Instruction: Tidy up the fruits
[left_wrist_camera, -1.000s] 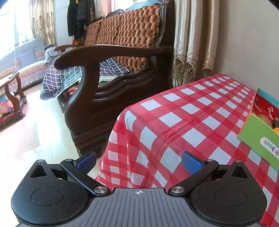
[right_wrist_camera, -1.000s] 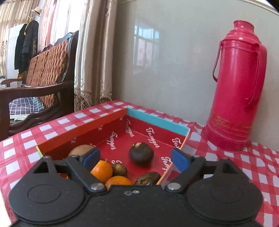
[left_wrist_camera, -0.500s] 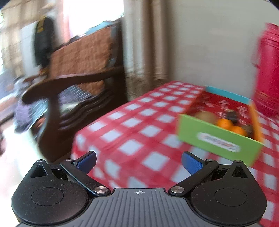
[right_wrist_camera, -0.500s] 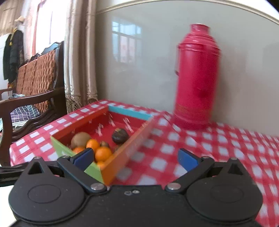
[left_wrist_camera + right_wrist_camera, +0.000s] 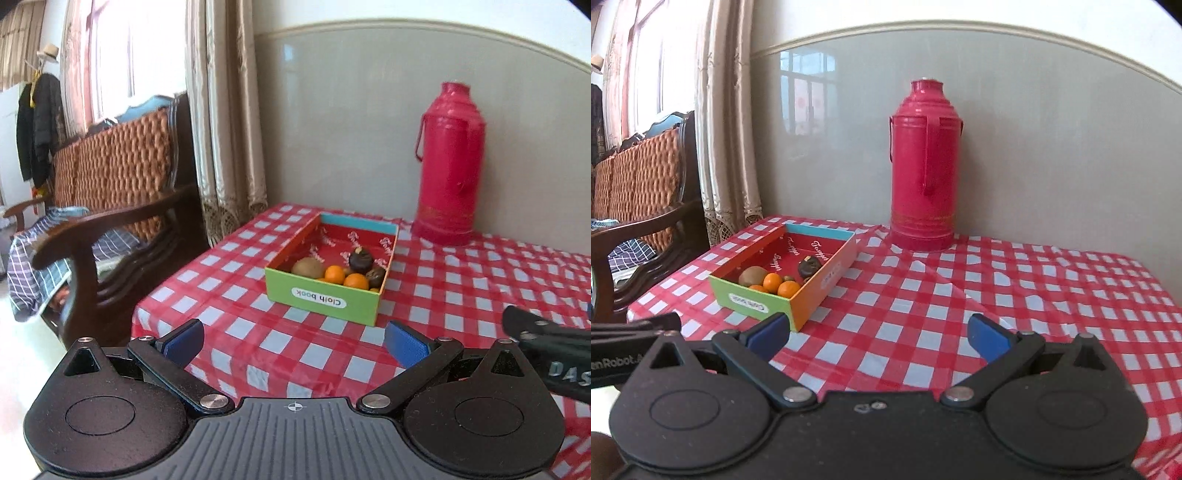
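Note:
A shallow cardboard box (image 5: 325,297) (image 5: 753,301) with a green front wall and red lining sits on the checked tablecloth near the table's left edge. Inside lie a brown kiwi (image 5: 306,266) (image 5: 752,275), small oranges (image 5: 355,281) (image 5: 788,288) and dark fruits (image 5: 360,259) (image 5: 809,266). My left gripper (image 5: 295,341) is open and empty, well short of the box. My right gripper (image 5: 879,334) is open and empty too, back from the box and to its right. Each gripper's body shows at the other view's edge.
A tall red thermos (image 5: 448,166) (image 5: 925,166) stands against the wall behind the box. The red-and-white tablecloth (image 5: 997,295) covers the table. A dark wooden sofa (image 5: 110,206) with a woven back stands left of the table, beside curtains (image 5: 225,110).
Both grippers have pulled back and risen from the box, which now looks smaller and farther. The left view swung right from the sofa to the box. The right gripper's fingers spread wider.

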Demonstrator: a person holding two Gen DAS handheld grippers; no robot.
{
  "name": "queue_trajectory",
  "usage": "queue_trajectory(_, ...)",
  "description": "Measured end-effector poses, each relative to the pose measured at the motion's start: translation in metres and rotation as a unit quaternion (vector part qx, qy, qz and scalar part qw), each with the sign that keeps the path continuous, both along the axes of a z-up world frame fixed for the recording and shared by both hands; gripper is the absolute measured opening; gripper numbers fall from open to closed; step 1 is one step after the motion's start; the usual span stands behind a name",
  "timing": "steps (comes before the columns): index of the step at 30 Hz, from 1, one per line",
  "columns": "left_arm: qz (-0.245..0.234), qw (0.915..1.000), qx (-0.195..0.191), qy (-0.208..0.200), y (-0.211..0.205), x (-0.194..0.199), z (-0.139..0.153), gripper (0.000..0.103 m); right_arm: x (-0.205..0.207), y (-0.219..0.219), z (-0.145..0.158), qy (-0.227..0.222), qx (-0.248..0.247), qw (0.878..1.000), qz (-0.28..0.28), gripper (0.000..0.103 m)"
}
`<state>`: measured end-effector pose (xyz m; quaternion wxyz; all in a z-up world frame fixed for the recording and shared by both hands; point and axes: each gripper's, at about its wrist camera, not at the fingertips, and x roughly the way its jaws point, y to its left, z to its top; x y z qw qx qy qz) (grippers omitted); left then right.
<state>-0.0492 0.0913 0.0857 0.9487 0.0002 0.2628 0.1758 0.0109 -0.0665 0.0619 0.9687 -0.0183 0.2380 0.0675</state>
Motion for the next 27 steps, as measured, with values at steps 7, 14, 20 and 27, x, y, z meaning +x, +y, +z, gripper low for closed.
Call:
queue_trajectory(7,0.006,0.9999,-0.009,-0.008,0.004,-0.019,0.019,0.103,-0.017,0.000,0.015,-0.026,-0.006,1.000,-0.003,0.097)
queue_trajectory(14,-0.004,0.9998,-0.001,-0.017,-0.004,-0.019,0.024,0.103,-0.019,-0.007,0.017,-0.032,-0.003,0.999,-0.018,0.097)
queue_trajectory(20,-0.007,0.9998,-0.016,-0.010,-0.004,-0.016,0.018,0.103,-0.021,-0.005,0.015,-0.035,-0.008,0.999,-0.015,0.097)
queue_trajectory(27,-0.008,0.9992,-0.039,-0.007,0.009,-0.013,0.012,0.103,-0.023,0.001,0.012,-0.035,-0.011,0.999,-0.008,0.097)
